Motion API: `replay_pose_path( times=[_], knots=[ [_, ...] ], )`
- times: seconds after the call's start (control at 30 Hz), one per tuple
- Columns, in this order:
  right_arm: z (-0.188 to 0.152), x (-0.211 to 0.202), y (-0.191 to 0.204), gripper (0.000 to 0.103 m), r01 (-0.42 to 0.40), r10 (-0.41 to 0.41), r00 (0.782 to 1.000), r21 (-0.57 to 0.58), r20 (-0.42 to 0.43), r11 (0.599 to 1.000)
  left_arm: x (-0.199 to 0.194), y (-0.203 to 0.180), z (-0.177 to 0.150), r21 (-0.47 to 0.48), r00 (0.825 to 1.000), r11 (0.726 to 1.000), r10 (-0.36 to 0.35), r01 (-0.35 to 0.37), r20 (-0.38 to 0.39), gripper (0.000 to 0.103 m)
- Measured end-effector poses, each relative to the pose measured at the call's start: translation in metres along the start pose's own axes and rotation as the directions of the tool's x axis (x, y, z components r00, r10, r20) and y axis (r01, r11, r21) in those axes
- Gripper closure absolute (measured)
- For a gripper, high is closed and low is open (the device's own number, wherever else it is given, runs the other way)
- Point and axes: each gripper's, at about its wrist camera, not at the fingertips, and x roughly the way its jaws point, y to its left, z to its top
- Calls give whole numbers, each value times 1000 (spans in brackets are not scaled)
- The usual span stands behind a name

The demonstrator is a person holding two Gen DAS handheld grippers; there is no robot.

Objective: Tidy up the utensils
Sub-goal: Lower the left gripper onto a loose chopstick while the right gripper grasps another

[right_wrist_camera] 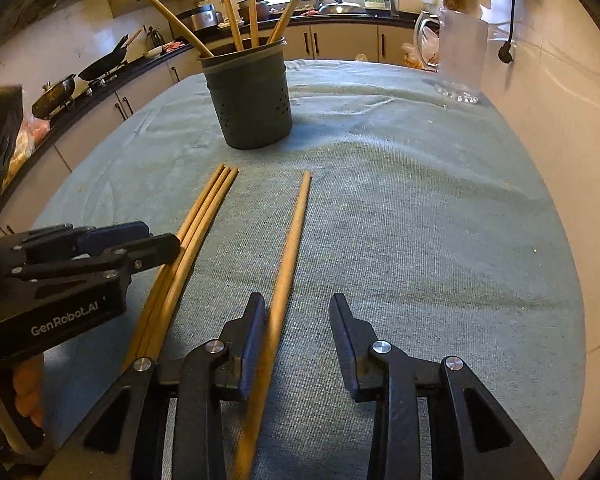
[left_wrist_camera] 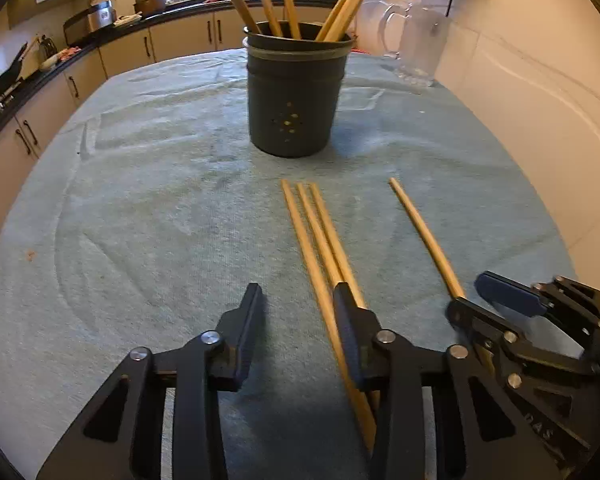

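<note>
A dark grey utensil holder [left_wrist_camera: 294, 92] [right_wrist_camera: 252, 100] stands upright on the teal cloth, with several wooden chopsticks leaning in it. Three chopsticks [left_wrist_camera: 320, 236] [right_wrist_camera: 204, 208] lie side by side in front of it. My left gripper [left_wrist_camera: 298, 296] [right_wrist_camera: 152, 238] is open low over their near ends; one stick runs between its fingers and the others pass under the right finger. A single chopstick [left_wrist_camera: 420, 232] [right_wrist_camera: 292, 232] lies apart to the right. My right gripper [right_wrist_camera: 298, 308] [left_wrist_camera: 476, 296] is open around it, with the stick close against the left finger.
A clear glass pitcher [left_wrist_camera: 420, 48] [right_wrist_camera: 460, 60] stands at the back right by the tiled wall. The teal cloth [left_wrist_camera: 140, 220] [right_wrist_camera: 420, 220] covers the table. Kitchen counters with pans [right_wrist_camera: 100, 64] run along the left and back.
</note>
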Motion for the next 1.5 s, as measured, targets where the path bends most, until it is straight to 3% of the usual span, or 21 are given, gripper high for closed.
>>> replay_pose_path(
  times=[0.13, 0.27, 0.37, 0.6, 0.73, 1.03, 1.23, 1.27, 1.3, 1.4, 1.5],
  knots=[
    [1, 2, 1, 67, 5, -5, 1000, 2, 7, 1000, 5, -3, 3, 37, 999, 998, 51, -51, -14, 81],
    [0, 1, -4, 67, -16, 16, 1000, 24, 5, 1000, 2, 5, -1, 28, 999, 999, 44, -43, -29, 90],
    [-1, -1, -9, 75, -6, 7, 1000, 34, -12, 999, -4, 21, -8, 6, 998, 1000, 21, -21, -65, 90],
    [-1, -5, -18, 74, -3, 6, 998, 50, -57, 999, -15, 42, -11, -10, 990, 1000, -17, 15, -142, 89],
    [11, 2, -20, 73, 10, -3, 995, 65, -96, 998, -3, 47, 2, 9, 985, 1000, 25, -23, -171, 78],
    [55, 36, -15, 72, 99, -97, 976, 0, -195, 995, 17, 55, 35, -25, 979, 999, 15, -21, -202, 77],
    [83, 56, -13, 74, 116, -105, 962, 32, -251, 993, 21, 47, 36, -26, 988, 999, 39, -43, -152, 78],
    [84, 56, -13, 88, 118, -107, 964, 30, -244, 993, 20, 46, 34, -22, 990, 998, 50, -54, -133, 94],
    [84, 57, -12, 95, 120, -111, 965, 25, -237, 992, 17, 44, 30, -18, 992, 998, 58, -61, -115, 96],
    [82, 52, -17, 97, 80, -64, 975, 67, -212, 995, 7, 47, 26, -53, 996, 998, 21, -26, -92, 98],
    [81, 34, -24, 97, 56, -42, 989, 99, -145, 994, -25, 51, 30, -58, 1000, 998, 27, -27, 6, 98]
  ],
)
